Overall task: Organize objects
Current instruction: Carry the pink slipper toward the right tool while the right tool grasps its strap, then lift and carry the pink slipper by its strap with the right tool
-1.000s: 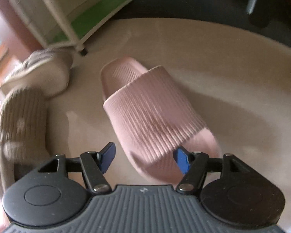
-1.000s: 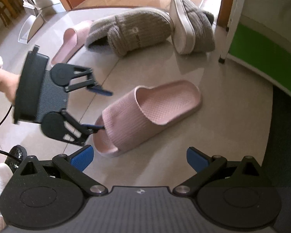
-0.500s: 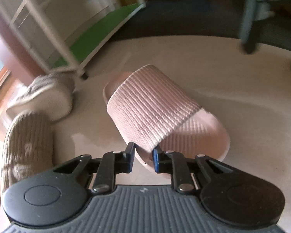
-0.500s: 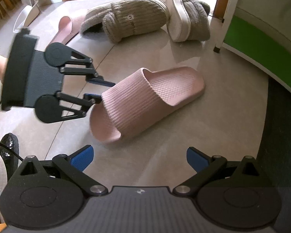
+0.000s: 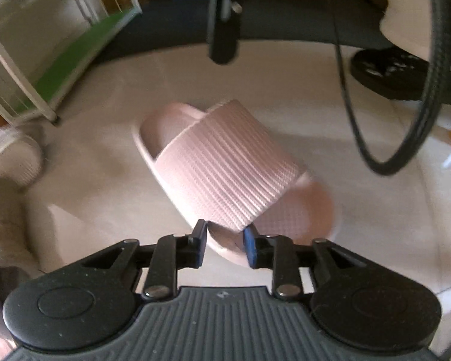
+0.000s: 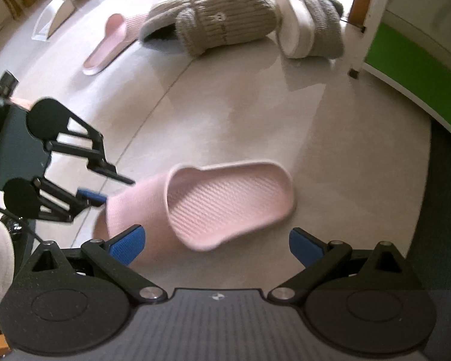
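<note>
A pink ribbed slide slipper [image 5: 225, 177] is pinched at its toe-side edge by my left gripper [image 5: 224, 240], which is shut on it. In the right wrist view the same slipper [image 6: 225, 204] lies just ahead of my right gripper [image 6: 216, 243], which is open and empty, with the left gripper [image 6: 105, 189] holding the slipper's toe end at left. A second pink slipper [image 6: 108, 45] lies far back left. Two grey knitted slippers, one upright [image 6: 225, 21] and one tipped on its side [image 6: 309, 21], lie at the back.
A white shelf with a green panel [image 6: 406, 60] stands at right, also in the left wrist view [image 5: 60, 60]. A dark rug [image 6: 445, 195] borders the tile floor at right. A black cable [image 5: 436, 90] and a dark shoe [image 5: 406, 72] are at right.
My left gripper closed on the pink slipper's toe edge and dragged it, turning it so the heel points right. The right gripper stayed open above it.
</note>
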Tool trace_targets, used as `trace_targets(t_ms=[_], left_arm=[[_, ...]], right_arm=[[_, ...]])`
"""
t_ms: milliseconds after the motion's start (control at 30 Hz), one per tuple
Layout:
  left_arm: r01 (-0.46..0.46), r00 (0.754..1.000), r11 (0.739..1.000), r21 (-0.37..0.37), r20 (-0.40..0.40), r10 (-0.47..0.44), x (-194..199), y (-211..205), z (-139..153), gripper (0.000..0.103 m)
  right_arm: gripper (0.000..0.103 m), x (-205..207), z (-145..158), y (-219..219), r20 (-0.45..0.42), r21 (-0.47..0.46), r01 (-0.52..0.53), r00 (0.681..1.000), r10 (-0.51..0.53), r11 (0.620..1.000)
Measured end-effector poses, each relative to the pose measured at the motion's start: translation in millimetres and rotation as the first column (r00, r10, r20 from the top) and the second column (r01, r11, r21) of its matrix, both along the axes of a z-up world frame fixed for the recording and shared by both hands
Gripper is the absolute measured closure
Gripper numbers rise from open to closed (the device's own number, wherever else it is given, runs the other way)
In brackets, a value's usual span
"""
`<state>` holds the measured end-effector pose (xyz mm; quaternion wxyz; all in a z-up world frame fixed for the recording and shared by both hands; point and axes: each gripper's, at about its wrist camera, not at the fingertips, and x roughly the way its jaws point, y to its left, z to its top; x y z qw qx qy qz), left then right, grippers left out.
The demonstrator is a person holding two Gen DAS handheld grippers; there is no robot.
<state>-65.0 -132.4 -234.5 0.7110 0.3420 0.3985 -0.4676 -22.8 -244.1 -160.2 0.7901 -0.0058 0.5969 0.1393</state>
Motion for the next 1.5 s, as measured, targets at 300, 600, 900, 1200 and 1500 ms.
trace_targets(t_ms=[300,600,900,1200,1500], left_arm=[[-0.219,0.973,0.975,-0.028,-0.078,0.216,-0.6,27.2,28.4,0.03],[-0.604,0.795,0.797,-0.021,-0.082,0.6,5.3,71.3,37.4,0.03],[-0.748,0.66,0.663,-0.038,-0.157,0.735,2.7,95.7,32.9,0.03],[-0.77,0.633,0.638,-0.03,-0.165,0.756,0.8,98.9,26.9,0.03],[-0.76,0.64,0.65,-0.01,-0.186,0.745,3.3,94.3,19.1,0.03]], right_arm=[[0.0,-19.7,-7.3,19.5,0.178,-0.028,-0.159,0.971,0.161,0.987],[0.005,2.1,-39.5,47.1,0.08,0.079,-0.321,0.946,0.315,0.944],[0.042,35.2,-80.4,57.8,-0.086,0.221,-0.32,0.935,0.345,0.921],[0.072,34.5,-69.3,63.1,-0.086,0.273,-0.299,0.939,0.333,0.914],[0.078,23.0,-61.1,40.6,-0.105,0.264,-0.398,0.894,0.436,0.879]])
